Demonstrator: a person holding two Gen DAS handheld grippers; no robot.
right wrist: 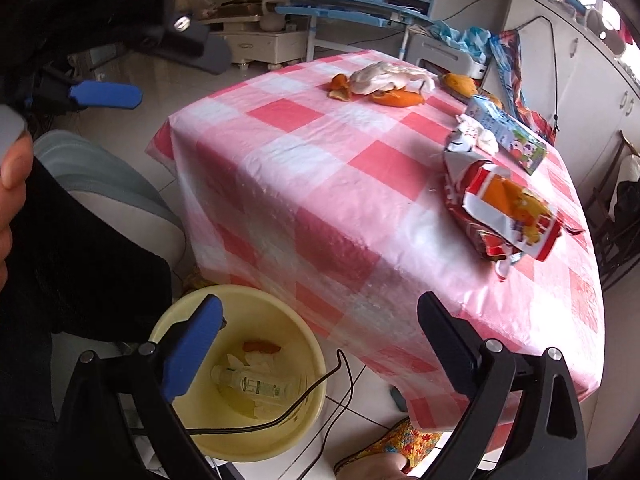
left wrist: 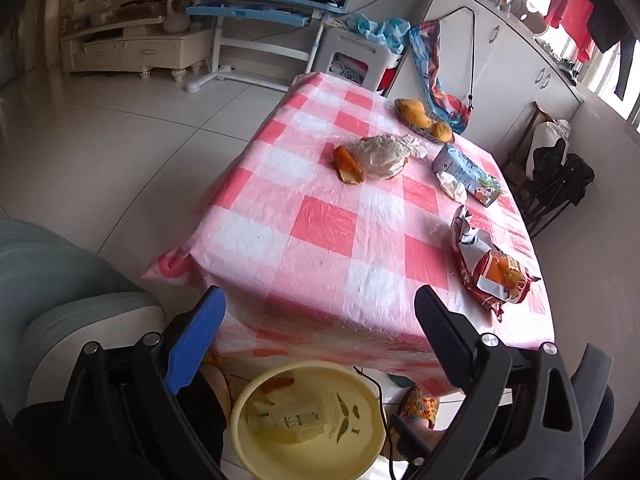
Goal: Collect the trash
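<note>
Left tool (left wrist: 320,312): jaws standing wide, nothing lying between them; hovering over the near edge of the counter (left wrist: 320,216), angled down.
Right tool (right wrist: 320,320): jaws also gaping, carrying nothing; hanging above the yellow basin (right wrist: 280,432) and the counter's near corner.
Basin: sitting on the floor just below the near edge, probably so trash can be dropped straight off the counter; already holding a clear plastic bottle (right wrist: 256,386), some pale scraps and an orange bit.
Trash waiting: red snack wrapper (right wrist: 508,216) lying crumpled toward the right edge, nearest to both tools; milk carton (right wrist: 508,134) lying on its side farther along that edge with a white tissue (right wrist: 478,132) touching it.
Far side: crumpled plastic bag (left wrist: 384,156) resting over orange peel (left wrist: 348,166); more fruit pieces near the far right corner.
Obstructions: a thin black cable (right wrist: 320,388) crossing the basin rim; a patterned slipper (right wrist: 400,444) resting beside the basin.
Judgement: wrapper looking like the easiest next pick, being light and unobstructed.
</note>
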